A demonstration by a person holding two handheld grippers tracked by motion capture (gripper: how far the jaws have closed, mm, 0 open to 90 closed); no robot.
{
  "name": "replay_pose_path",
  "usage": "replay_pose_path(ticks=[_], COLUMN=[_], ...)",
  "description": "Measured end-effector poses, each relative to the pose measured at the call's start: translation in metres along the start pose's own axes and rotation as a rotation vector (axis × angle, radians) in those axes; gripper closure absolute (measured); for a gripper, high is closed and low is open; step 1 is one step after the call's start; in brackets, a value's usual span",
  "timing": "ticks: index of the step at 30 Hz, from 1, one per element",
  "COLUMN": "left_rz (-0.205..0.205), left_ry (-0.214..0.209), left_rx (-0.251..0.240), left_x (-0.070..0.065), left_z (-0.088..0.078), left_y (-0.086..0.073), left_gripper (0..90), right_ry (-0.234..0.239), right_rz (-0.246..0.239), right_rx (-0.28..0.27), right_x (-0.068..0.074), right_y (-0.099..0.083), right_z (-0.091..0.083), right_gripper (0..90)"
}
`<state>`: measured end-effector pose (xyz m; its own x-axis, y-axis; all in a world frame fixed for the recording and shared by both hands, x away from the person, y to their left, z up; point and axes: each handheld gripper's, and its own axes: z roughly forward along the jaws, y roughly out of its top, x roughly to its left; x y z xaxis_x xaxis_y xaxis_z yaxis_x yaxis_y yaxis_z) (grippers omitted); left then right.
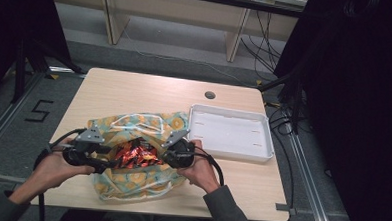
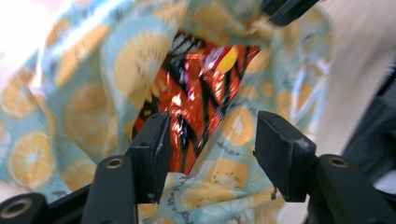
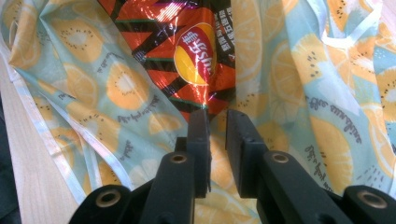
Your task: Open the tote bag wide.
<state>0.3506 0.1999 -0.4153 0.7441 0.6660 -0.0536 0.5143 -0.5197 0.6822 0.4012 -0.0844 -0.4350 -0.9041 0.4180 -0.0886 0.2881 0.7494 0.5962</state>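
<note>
A light blue bag (image 1: pixel 133 125) printed with orange slices lies on the near half of the wooden table (image 1: pixel 135 88), its mouth spread wide. Inside it sit shiny red, orange and black snack packets (image 1: pixel 134 155). My left gripper (image 1: pixel 109 164) is at the left side of the mouth. In the left gripper view its jaws (image 2: pixel 212 123) stand wide apart over the bag's cloth (image 2: pixel 88 112), with a packet (image 2: pixel 196 93) beyond. My right gripper (image 1: pixel 164 154) is at the mouth's right side. Its jaws (image 3: pixel 217 116) are a narrow gap apart, pointing at a packet (image 3: pixel 187 42) and the bag's cloth (image 3: pixel 289 93).
A white rectangular tray (image 1: pixel 229 111) lies to the right of the bag, with nothing in it. A round cable hole (image 1: pixel 209 95) sits in the table's far part. Bare tabletop stretches behind the bag, and black stands and cables flank the table.
</note>
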Motion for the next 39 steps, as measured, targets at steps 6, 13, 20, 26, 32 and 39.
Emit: replay_pose_path(ticks=[6,13,20,26,32,39], left_rz=[-0.007,-0.004,0.009,0.011,0.018,0.125], left_ry=[0.049,0.103,0.099,0.096,0.093,0.103], left_rx=[0.07,0.091,0.128,0.147,0.142,0.158], left_x=[0.003,0.005,0.008,0.012,0.012,0.008], left_z=[0.031,0.042,0.054,0.062,0.064,0.064], left_y=[-0.016,-0.023,-0.028,-0.029,-0.031,-0.03], left_gripper=[45.0,43.7,44.4,46.4,51.7,82.1], right_ry=[0.005,0.007,0.017,0.024,0.042,0.027], right_rz=[0.036,0.035,0.033,0.033,0.034,0.047], right_rx=[-0.004,-0.004,-0.005,-0.004,0.004,-0.004], right_x=[0.0,0.002,0.001,0.001,0.001,0.001], right_y=[-0.003,-0.005,-0.007,-0.008,-0.007,-0.008], right_z=[-0.002,0.0,0.002,0.002,0.002,0.001], right_gripper=[76.7,75.5,74.4,74.3,74.3,74.3])
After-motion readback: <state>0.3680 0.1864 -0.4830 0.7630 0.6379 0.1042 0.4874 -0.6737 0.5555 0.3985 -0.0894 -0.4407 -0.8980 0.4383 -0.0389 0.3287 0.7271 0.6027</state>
